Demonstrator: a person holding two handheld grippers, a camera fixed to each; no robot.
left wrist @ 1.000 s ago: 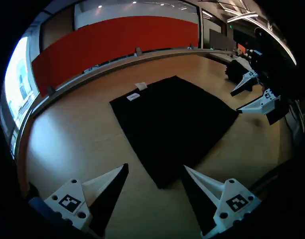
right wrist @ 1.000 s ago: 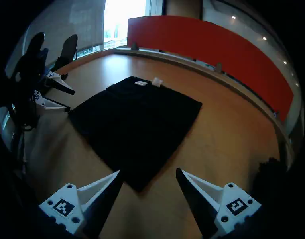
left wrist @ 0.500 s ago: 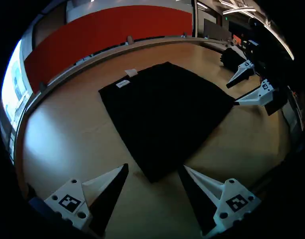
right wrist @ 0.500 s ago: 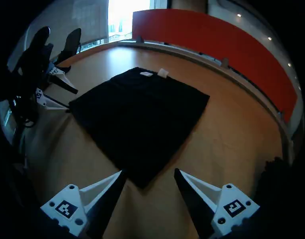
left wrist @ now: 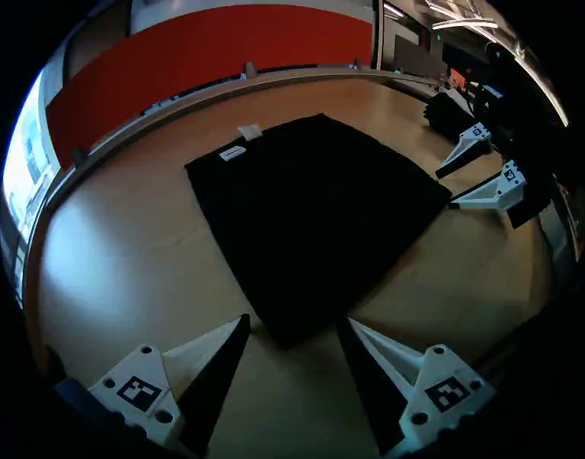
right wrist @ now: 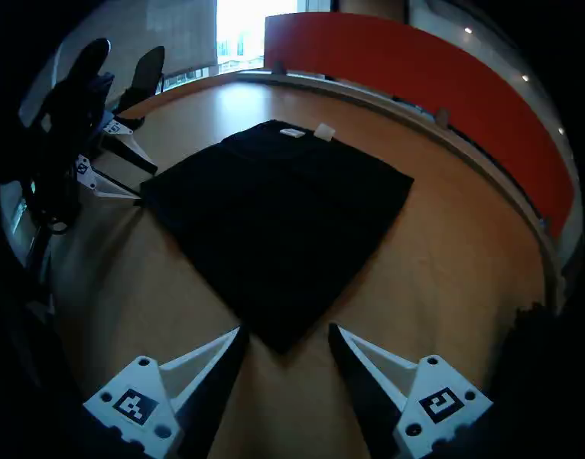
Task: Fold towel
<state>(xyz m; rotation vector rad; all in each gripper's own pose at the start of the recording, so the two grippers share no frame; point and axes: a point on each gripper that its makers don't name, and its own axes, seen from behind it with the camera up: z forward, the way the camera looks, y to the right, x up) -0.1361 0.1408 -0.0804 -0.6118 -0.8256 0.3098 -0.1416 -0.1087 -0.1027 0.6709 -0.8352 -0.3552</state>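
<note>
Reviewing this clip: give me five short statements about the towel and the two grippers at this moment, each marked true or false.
1. The black towel lies spread flat on the wooden table. True.
2. The left gripper is shut on a corner of the towel. False: its fingers stand apart and the corner lies between their tips, ungripped.
3. The right gripper is open, with a corner of the towel between its fingertips. True.
4. Both grippers are at the same corner. False: in the right gripper view, the left gripper is at a different corner, off to the left.
5. Small white tags sit at the towel's far edge. True.
</note>
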